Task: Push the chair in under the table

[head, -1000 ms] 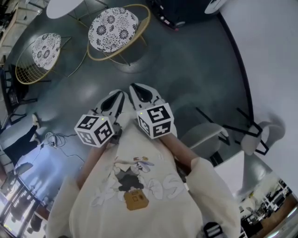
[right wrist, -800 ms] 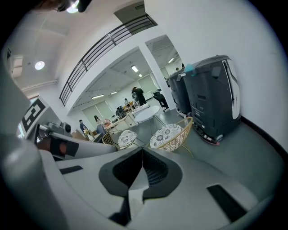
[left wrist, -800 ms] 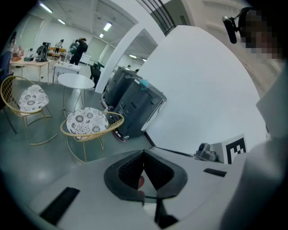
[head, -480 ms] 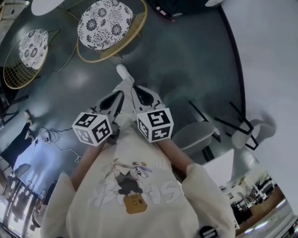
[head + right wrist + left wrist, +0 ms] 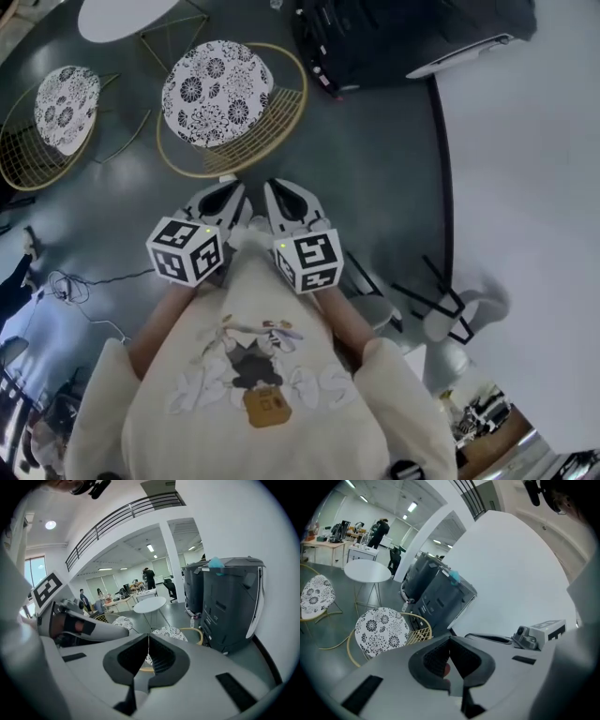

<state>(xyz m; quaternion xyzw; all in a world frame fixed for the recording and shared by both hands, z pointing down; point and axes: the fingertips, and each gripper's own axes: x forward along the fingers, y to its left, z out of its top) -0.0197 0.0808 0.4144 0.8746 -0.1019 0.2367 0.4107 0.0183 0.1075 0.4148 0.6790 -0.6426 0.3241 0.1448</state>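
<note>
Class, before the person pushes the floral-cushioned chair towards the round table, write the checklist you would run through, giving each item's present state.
1. Jaws of the left hand-held gripper and right hand-held gripper together, nothing between them: ok.
2. Grippers touching the nearest wire chair: not ok. Both gripper views show it ahead of them, untouched.
3. The round white table lies beyond that chair: ok.
4. The second wire chair stands apart, to the left: ok.
5. Feet away from the floor cable: cannot tell, the feet are hidden.
</note>
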